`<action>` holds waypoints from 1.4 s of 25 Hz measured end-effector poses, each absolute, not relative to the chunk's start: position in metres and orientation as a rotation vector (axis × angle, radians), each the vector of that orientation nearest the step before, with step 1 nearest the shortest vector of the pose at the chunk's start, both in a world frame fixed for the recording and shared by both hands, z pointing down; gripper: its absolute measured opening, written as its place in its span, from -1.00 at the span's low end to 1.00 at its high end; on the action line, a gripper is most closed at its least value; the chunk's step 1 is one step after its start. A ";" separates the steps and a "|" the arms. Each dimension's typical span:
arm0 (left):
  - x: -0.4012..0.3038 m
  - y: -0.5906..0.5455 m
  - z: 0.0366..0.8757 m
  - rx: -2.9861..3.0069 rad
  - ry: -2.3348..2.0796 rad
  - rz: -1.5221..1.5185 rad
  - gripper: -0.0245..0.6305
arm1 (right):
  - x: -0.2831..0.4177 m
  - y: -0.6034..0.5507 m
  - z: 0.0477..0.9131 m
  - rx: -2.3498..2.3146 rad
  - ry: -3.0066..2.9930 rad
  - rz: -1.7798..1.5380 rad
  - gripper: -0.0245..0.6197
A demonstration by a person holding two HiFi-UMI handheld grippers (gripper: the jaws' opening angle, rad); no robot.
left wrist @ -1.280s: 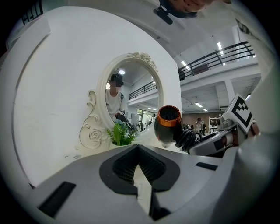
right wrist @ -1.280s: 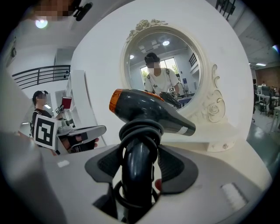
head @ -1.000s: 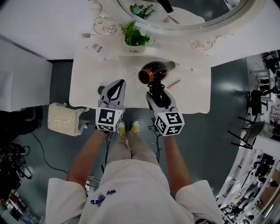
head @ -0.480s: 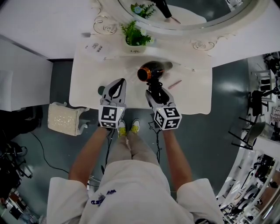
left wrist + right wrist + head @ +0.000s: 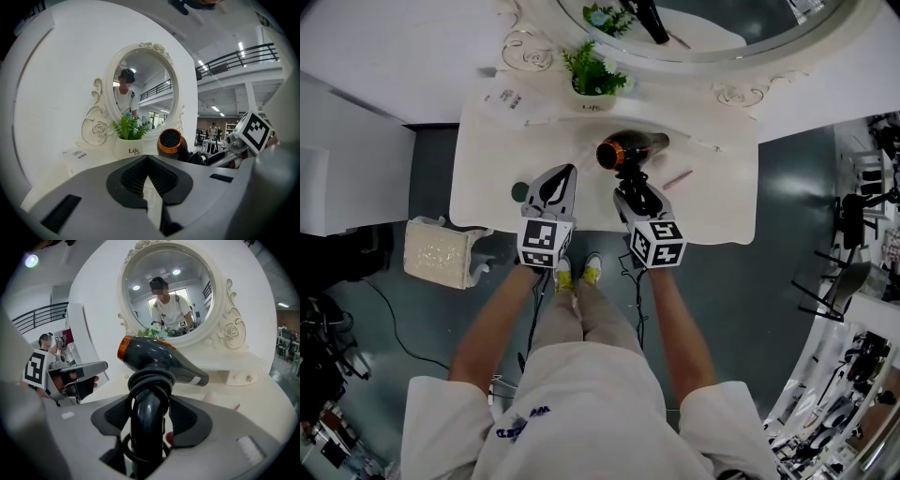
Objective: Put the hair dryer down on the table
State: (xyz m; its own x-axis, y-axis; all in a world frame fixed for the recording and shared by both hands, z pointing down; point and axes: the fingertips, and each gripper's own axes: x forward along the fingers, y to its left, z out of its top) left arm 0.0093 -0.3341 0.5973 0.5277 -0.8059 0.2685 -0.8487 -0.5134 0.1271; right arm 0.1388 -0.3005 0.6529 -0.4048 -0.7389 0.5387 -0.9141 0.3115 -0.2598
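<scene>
Right gripper point(image 5: 630, 191), centre of the head view: clenched on the handle of the hair dryer point(image 5: 630, 150), with the cord wound round the handle just above the jaws. In the right gripper view the handle fills the gap between the pads and stands roughly upright. The dark barrel lies across the middle of the frame, orange-ringed rear end at left, nozzle at right.

Left gripper point(image 5: 562, 180), just left of it: jaws drawn together, nothing between them, over the near edge of the table point(image 5: 722, 211).

The dryer sits over the middle of the table, below the plant pot point(image 5: 592, 89) and the mirror point(image 5: 703, 37) at the top of the frame. I cannot tell whether it touches the tabletop yet; it looks held just clear.

Step in hand, as I judge it: the final lowering.
- Bring it straight down and tip the barrel onto its side so it cannot roll.
- Keep clear of the thin pink stick point(image 5: 675, 180) just to its right.
- Let go only once the body bears on the tabletop, so the cord loops do not snag the jaws.
</scene>
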 end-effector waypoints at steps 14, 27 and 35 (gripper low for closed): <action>0.008 -0.333 0.611 2.503 -1.397 0.296 -0.90 | 0.136 -0.312 0.683 1.484 -2.209 0.848 -0.10; 0.002 -0.333 0.623 2.480 -1.401 0.324 -0.90 | 0.130 -0.321 0.698 1.483 -2.178 0.856 -0.10; 0.009 -0.324 0.631 2.467 -1.381 0.325 -0.90 | 0.127 -0.320 0.706 1.428 -2.173 0.851 -0.10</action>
State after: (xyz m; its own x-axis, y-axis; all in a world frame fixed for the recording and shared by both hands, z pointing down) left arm 0.0092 -0.3245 0.6311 0.5136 -0.7897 0.3355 -0.8564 -0.4956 0.1444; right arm 0.1271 -0.3205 0.7062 -0.3965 -0.6726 0.6248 -0.9180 0.2918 -0.2685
